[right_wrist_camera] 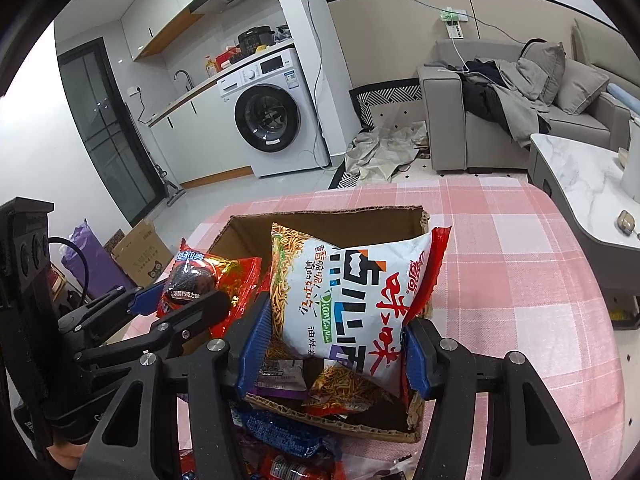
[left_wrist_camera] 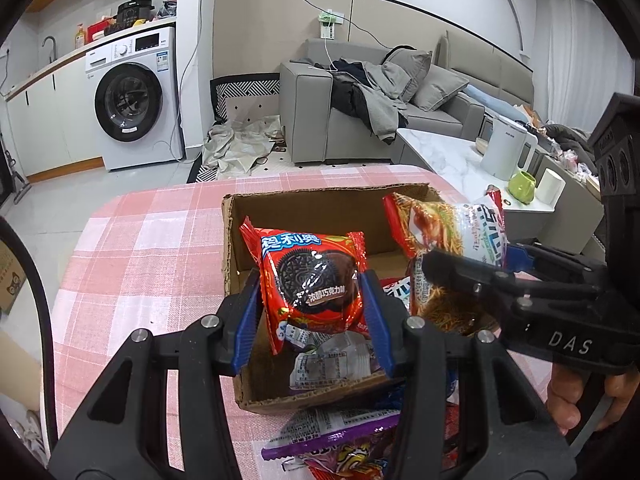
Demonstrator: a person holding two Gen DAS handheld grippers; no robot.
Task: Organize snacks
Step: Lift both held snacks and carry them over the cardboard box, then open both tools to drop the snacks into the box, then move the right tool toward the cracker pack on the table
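- The left hand-held gripper [left_wrist_camera: 312,312] is pinching a red cookie packet [left_wrist_camera: 312,276] between its blue pads, holding it upright over the near half of the cardboard box [left_wrist_camera: 228,240].
- The right hand-held gripper [right_wrist_camera: 336,356] is pinching a white noodle bag [right_wrist_camera: 352,296], long axis lying across its fingers, hanging just above the box's open top.
- The box is sitting directly below and ahead of both, on the checked bench [left_wrist_camera: 140,240]; both look equally near, so the drop is probably straight down.
- Loose packets [left_wrist_camera: 332,436] are lying under the left hand-held gripper, short of the box.
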